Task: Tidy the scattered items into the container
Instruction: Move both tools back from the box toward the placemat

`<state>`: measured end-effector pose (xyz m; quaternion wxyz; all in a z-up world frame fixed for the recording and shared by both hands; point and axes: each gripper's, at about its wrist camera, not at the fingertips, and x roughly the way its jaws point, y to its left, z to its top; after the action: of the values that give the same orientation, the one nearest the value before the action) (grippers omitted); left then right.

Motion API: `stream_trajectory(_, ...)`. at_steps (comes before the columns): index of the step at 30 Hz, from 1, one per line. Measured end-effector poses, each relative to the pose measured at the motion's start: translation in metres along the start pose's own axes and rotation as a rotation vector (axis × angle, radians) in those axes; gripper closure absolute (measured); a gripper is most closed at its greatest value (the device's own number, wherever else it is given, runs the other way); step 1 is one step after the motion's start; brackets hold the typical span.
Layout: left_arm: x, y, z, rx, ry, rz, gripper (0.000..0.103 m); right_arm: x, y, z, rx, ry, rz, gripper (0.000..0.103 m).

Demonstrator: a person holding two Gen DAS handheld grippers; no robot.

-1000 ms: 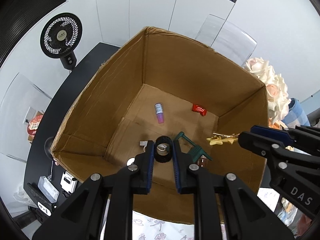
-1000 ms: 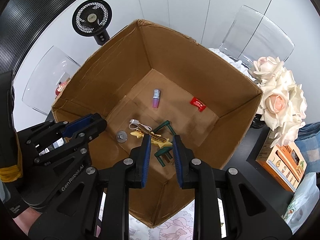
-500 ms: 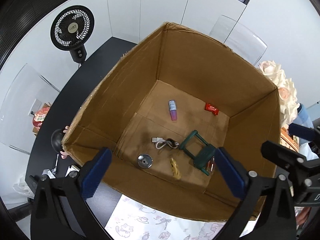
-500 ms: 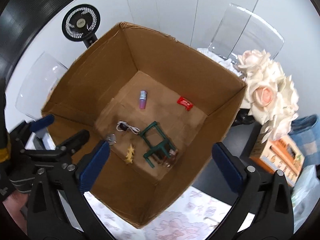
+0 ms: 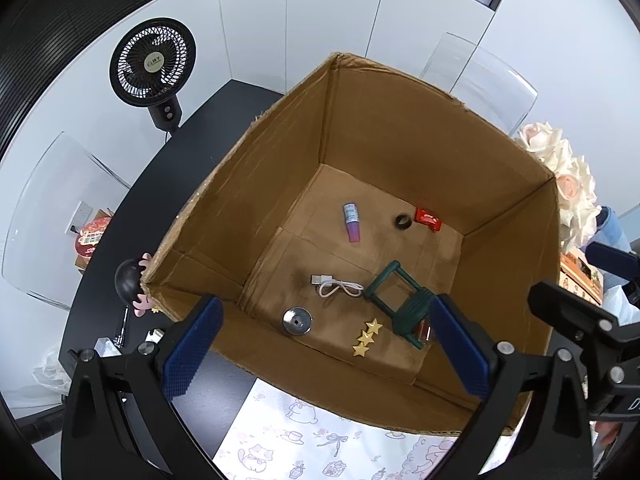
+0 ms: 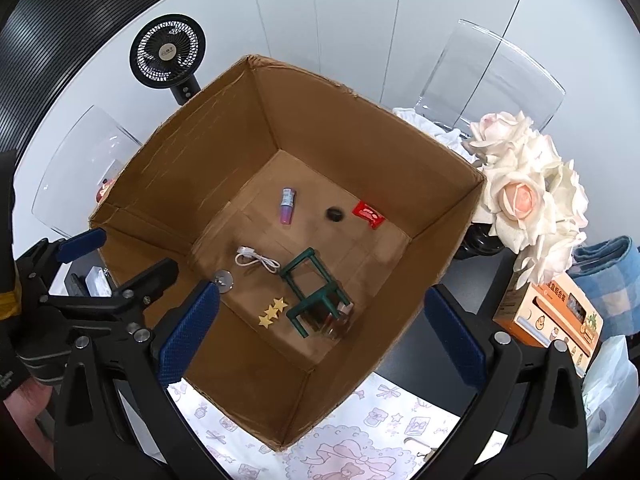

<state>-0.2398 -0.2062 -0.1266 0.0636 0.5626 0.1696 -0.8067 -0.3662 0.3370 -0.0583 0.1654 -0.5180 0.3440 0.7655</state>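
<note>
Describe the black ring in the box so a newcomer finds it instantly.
Look on the floor of the cardboard box, toward its far end. The black ring lies between the pink tube and the red packet, nearer the packet; it is the only dark round piece there.

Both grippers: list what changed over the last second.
Left gripper opened, dropping the black ring by the red packet. Right gripper opened, dropping the gold star clip beside the green chair. Cable, tube and box stayed put.
</note>
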Motion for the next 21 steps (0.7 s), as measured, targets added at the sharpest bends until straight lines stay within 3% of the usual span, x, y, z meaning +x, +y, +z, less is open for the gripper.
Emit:
stream_trajectory(11, -0.01, -0.005, -0.002, 0.004, -0.012, 0.005, 0.001, -0.012, -0.01, -0.014, 0.017, -0.014, 0.002, 0.0)
stream_trajectory(21, -0.02, -0.033, -0.011, 0.047, -0.019, -0.017, 0.001, -0.026, -0.033, -0.038, 0.051, -0.027, -0.01, 0.0)
